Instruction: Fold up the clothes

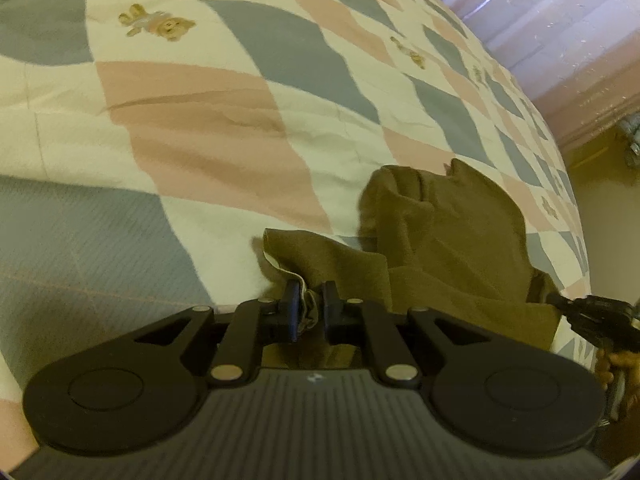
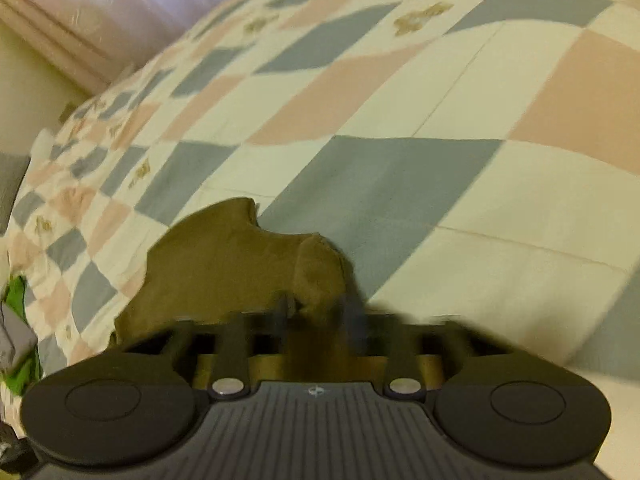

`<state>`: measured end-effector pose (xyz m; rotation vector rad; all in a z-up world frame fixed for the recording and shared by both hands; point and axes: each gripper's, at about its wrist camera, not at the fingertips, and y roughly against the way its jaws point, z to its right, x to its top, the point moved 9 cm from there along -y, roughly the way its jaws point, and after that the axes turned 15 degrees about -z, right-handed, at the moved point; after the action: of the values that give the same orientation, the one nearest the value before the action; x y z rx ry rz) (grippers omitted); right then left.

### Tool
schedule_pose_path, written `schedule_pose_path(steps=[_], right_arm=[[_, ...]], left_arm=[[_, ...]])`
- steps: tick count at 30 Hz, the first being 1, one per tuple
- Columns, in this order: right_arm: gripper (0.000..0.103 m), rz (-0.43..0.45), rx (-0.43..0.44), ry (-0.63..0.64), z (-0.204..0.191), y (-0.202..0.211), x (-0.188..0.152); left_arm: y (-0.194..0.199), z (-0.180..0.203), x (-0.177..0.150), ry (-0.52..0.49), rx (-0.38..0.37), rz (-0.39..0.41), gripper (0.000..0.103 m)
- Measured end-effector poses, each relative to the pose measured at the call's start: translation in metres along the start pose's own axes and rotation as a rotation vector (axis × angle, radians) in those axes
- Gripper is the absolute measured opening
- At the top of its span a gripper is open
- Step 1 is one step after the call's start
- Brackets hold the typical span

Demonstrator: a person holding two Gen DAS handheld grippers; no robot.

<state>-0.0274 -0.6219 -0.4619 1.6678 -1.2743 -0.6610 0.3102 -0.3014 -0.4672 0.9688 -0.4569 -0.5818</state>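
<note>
Olive-brown cloth, a garment (image 1: 448,236) whose kind cannot be made out, lies bunched on the bed (image 1: 224,128) near the bed's edge, over a quilt of cream, pink and grey-blue squares. Its near part is hidden behind the gripper bodies in both views, so its full outline is not visible.

In the left wrist view the left gripper (image 1: 309,310) has its fingers (image 1: 294,312) drawn narrow on a pale hem edge of the garment, with the cloth pinched between the pads. The olive fabric rises from there in a loose hump toward the far side. At the right margin of this view the tip of the right gripper (image 1: 560,302) meets the garment's edge, and part of a hand (image 1: 616,368) behind it is cut off by the frame.

The right wrist view is smeared by motion. The right gripper (image 2: 320,312) has its fingers (image 2: 356,316) blurred into streaks, yet a fold of olive cloth stands between them and they close narrowly on it. This view shows the garment's other side as a flatter sheet spreading left toward the bed's edge.

Only the left view shows a teddy bear print (image 1: 158,24) sharply; in the right view such motifs are mere yellowish smudges. Only the right view shows something green (image 2: 18,300) beyond the bed's edge, too cropped to identify. Pinkish curtains (image 1: 560,20) hang past the far side of the bed.
</note>
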Motion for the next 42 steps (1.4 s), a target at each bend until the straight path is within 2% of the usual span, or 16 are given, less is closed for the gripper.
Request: schedule_pose_path(steps=[5, 8, 10, 13, 16, 17, 21, 24, 28, 31, 33, 34, 35, 36, 39, 42], right_arm=[[0.006, -0.053, -0.125, -0.054, 0.040, -0.013, 0.010], [0.026, -0.043, -0.065, -0.148, 0.052, -0.017, 0.006], [0.045, 0.040, -0.074, -0.184, 0.053, 0.000, 0.005], [0.045, 0.144, -0.093, -0.138, 0.042, 0.030, -0.008], [0.044, 0.175, -0.074, -0.062, 0.026, 0.048, -0.037], [0.044, 0.175, -0.066, -0.036, 0.019, 0.051, -0.049], [0.037, 0.154, -0.077, 0.041, -0.008, 0.049, -0.098], [0.028, 0.145, -0.098, 0.115, -0.027, 0.048, -0.129], [0.024, 0.118, -0.203, 0.230, -0.039, 0.034, -0.152], [0.025, 0.128, -0.327, 0.334, -0.040, 0.025, -0.160], [0.028, 0.118, -0.406, 0.426, -0.042, 0.016, -0.165], [0.027, 0.105, -0.421, 0.464, -0.042, 0.012, -0.167], [0.027, 0.095, -0.436, 0.501, -0.043, 0.009, -0.169], [0.027, 0.098, -0.447, 0.534, -0.043, 0.008, -0.170], [0.000, 0.101, -0.445, 0.561, -0.040, 0.008, -0.173], [0.000, 0.108, -0.464, 0.511, -0.027, 0.008, -0.172]], left_arm=[[-0.003, 0.001, 0.001, -0.017, 0.009, -0.005, 0.007], [-0.006, -0.007, -0.006, -0.008, 0.039, -0.027, 0.007], [0.000, -0.016, -0.010, 0.015, 0.047, -0.030, 0.007], [0.016, -0.024, -0.012, 0.059, 0.032, -0.017, 0.014], [0.025, -0.022, -0.011, 0.107, -0.030, -0.008, 0.048], [0.022, -0.021, -0.012, 0.130, -0.061, -0.017, 0.054], [0.004, -0.027, -0.022, 0.273, -0.144, -0.072, 0.053], [0.011, -0.025, -0.040, 0.334, -0.209, -0.057, 0.052], [0.003, -0.015, -0.066, 0.356, -0.263, -0.099, 0.063], [-0.019, -0.022, -0.064, 0.420, -0.280, -0.112, 0.063], [-0.028, -0.026, -0.058, 0.463, -0.310, -0.099, 0.062], [-0.029, -0.027, -0.054, 0.474, -0.326, -0.084, 0.054], [-0.028, -0.026, -0.050, 0.461, -0.320, -0.068, 0.023], [-0.025, -0.024, -0.046, 0.444, -0.311, -0.050, 0.007], [-0.007, -0.007, -0.032, 0.327, -0.280, 0.021, 0.002], [0.022, 0.032, -0.021, 0.092, -0.221, 0.105, 0.002]])
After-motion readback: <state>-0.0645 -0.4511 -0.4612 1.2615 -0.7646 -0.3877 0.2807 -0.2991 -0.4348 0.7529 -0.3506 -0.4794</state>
